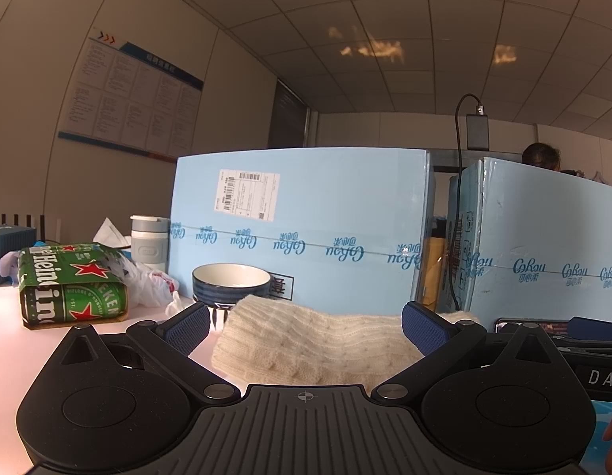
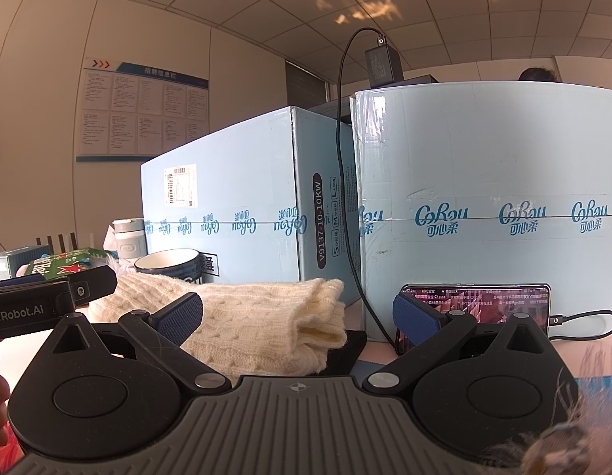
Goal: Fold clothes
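We hold our left gripper (image 1: 306,326) level with its two blue pads spread as wide as they go, and nothing is pinched between them. Our right gripper (image 2: 298,318) is the same: wide open, level and holding nothing. Just in front of both grippers lies the cream knitted sweater with a cable pattern (image 1: 306,344), folded into a thick soft pile on the pale pink table (image 1: 12,340). Seen from the left gripper, the pile fills the gap between the open pads, but we cannot tell if the pads touch it. From the right gripper, the pile sits toward its left pad, with the folded edges (image 2: 321,316) pointing to the middle. Behind the sweater, a bit to the left, stands a dark blue bowl with a white inside (image 1: 231,283). Farther left is a green beer carton with red stars (image 1: 68,285), and behind it a grey and white cup with a lid (image 1: 148,241). Two big light blue cardboard boxes (image 1: 302,221) rise like a wall behind everything. By the right gripper's right pad, a black phone with a lit screen (image 2: 480,306) leans on one box, with a black cable (image 2: 583,326) plugged in.
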The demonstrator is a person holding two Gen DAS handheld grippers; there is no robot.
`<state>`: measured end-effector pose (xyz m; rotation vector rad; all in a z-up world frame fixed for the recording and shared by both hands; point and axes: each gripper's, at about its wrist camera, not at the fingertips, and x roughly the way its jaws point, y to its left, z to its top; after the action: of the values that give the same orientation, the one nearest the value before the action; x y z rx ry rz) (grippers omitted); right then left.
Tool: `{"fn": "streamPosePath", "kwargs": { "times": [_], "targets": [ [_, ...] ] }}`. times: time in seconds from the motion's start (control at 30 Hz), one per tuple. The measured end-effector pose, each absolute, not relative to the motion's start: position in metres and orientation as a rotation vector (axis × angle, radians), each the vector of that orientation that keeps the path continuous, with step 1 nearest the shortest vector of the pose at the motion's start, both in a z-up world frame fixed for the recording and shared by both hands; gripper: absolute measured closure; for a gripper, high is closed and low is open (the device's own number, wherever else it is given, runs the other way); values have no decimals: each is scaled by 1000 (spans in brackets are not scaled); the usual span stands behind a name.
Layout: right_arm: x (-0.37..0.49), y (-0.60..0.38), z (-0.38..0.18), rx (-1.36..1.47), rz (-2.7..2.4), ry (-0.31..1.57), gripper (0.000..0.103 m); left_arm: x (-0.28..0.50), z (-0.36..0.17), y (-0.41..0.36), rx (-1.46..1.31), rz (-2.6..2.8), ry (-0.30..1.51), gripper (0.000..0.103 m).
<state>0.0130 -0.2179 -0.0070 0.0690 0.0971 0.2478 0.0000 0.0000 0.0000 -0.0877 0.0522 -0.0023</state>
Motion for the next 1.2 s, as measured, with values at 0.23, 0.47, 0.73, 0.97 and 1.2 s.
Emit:
{"fn": "streamPosePath", "kwargs": {
  "times": [0.23,0.47,0.73,0.97,1.2],
  "targets": [
    [13,-218,-7,68,248,97,0,0,0,0,-87,-2,51,0],
    [13,-218,-7,69,248,97,0,-1,0,1,-87,-3,51,0],
    [13,-218,-7,69,248,97,0,0,1,-1,-87,-3,52,0],
    [13,-218,-7,69,248,97,0,-3,2,0,-87,-4,52,0],
    [13,-218,-7,69,248,96,0,-2,0,1,-87,-5,51,0]
  ]
}}
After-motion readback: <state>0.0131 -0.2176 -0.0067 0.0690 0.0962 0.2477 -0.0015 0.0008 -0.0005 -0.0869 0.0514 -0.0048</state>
